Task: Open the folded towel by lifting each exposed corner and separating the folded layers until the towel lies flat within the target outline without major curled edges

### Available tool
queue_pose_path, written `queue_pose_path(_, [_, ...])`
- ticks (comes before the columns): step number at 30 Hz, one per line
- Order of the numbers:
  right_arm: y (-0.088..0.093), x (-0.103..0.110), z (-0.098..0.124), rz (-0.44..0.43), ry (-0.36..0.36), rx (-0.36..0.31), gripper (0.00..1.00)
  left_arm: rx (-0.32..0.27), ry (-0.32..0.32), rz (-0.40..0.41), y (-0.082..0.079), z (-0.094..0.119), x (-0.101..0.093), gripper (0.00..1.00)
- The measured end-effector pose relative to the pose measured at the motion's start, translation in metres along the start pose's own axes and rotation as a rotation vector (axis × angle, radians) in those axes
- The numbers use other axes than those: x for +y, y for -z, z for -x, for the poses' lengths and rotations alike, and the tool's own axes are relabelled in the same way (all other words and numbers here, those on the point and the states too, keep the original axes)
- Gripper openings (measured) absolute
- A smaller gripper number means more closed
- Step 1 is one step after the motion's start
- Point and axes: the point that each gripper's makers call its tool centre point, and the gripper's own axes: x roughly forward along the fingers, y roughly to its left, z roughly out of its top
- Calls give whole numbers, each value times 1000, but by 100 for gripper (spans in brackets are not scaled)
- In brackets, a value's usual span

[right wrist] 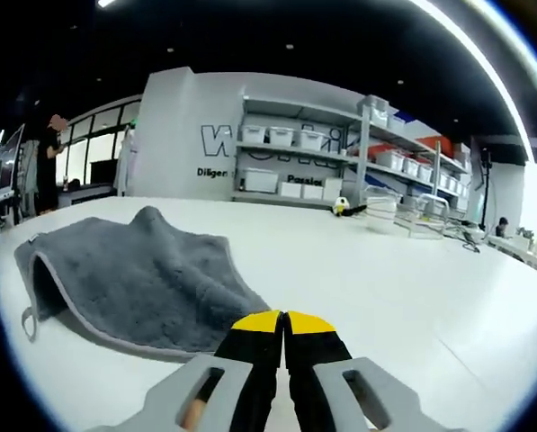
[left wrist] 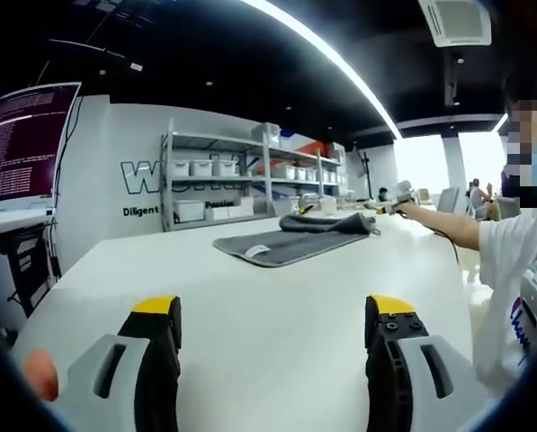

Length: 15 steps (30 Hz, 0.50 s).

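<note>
While its yellow-tipped jaws are standing wide apart over bare table, the left gripper is waiting well short of the grey towel, which is lying toward twelve o'clock on the white table. The right gripper is pressing its jaws together right at the towel's near edge; whether cloth is pinched between them I cannot tell. The towel is spreading toward ten o'clock, one corner humped up, a hanging loop at nine. The unfolding seems under way; next, the raised layer probably needs lifting and drawing outward. Shelves are standing behind.
</note>
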Motion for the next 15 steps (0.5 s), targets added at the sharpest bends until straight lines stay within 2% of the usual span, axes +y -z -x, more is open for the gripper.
queue_pose_path(2, [3, -6, 2, -77, 11, -16, 0, 0, 0, 0, 0, 0, 0, 83])
queue_pose_path(5, [0, -12, 6, -199, 4, -76, 0, -1, 1, 0, 0, 0, 0, 83])
queue_pose_path(9, [-7, -7, 10, -305, -32, -150, 0, -1, 1, 0, 0, 0, 1, 83])
queue_pose_path(12, [-16, 1, 10, -309, -74, -195, 0, 0, -2, -1, 0, 0, 1, 83])
queue_pose_path(15, [-32, 11, 8, -287, -138, -261, 0, 1, -5, -3, 0, 0, 2, 83])
